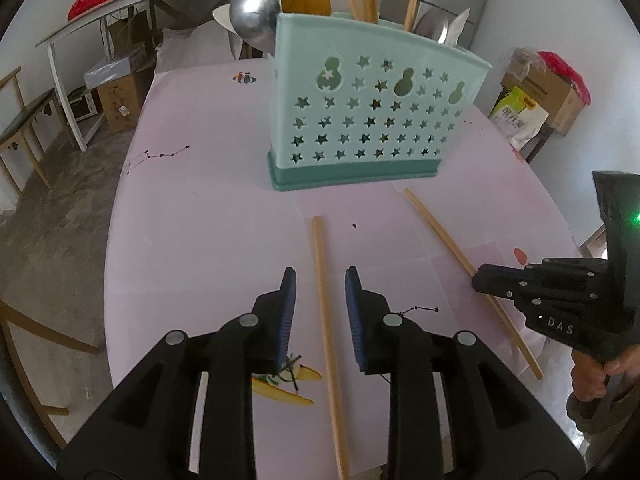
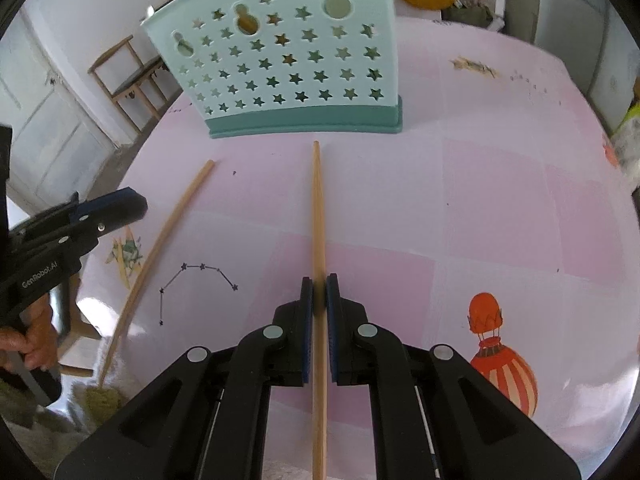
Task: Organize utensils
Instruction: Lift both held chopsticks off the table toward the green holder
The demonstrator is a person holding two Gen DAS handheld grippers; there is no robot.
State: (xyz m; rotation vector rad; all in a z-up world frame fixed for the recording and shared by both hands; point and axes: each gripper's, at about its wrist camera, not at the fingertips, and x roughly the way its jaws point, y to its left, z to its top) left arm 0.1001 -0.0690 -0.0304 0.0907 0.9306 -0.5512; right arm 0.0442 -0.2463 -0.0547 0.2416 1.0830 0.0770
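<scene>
On the pink surface (image 1: 208, 208): two loose chopsticks lie in front of the pale green utensil holder (image 1: 372, 108), which stands upright at the far side with chopsticks and spoons already in it
Holder to tongs: straight ahead of both tongs, its star-punched face towards them, its open top above the loose sticks
Left chopstick (image 1: 326, 320): flat on the surface, long axis running away from the left tongs (image 1: 320, 284) towards the holder's base, far tip short of it
Right chopstick (image 2: 318, 216): same heading, far tip near the holder's base
Nearer hand: each stick has its own tongs over it; the right looks readier to lift
Left tongs: jaws part open, stick between the pads (image 1: 289, 312) with a gap on each side, nothing gripped
Right tongs (image 2: 319, 280): jaws closed onto the right chopstick, pads pressing its sides
</scene>
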